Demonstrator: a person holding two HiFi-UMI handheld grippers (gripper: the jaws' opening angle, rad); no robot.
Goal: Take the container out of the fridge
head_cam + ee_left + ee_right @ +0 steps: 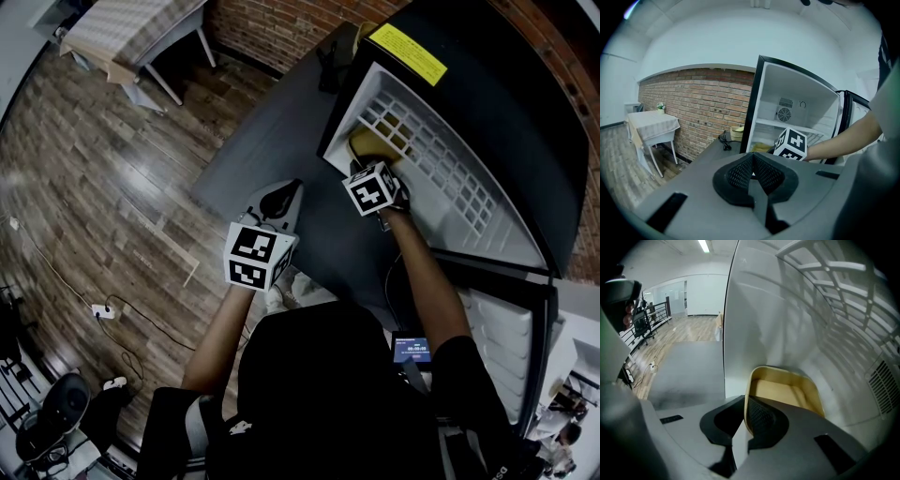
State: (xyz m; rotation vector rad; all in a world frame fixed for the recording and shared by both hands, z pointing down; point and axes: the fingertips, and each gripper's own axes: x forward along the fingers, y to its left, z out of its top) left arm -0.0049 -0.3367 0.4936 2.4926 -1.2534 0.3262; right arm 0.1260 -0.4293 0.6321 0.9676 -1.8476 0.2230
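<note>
The fridge stands open, and a shallow yellow container sits on its white floor under a wire shelf. My right gripper reaches inside and is shut on the container's near rim, with one pad outside the wall and one inside. From the head view the container shows just beyond the right gripper. My left gripper hangs outside the fridge over the dark counter, shut with nothing in it. In the left gripper view the right gripper's marker cube sits at the fridge mouth.
A dark grey counter runs left of the fridge, with stacked plates and a black cable by the brick wall. The fridge door stands open at the right. A cloth-covered small table stands farther off.
</note>
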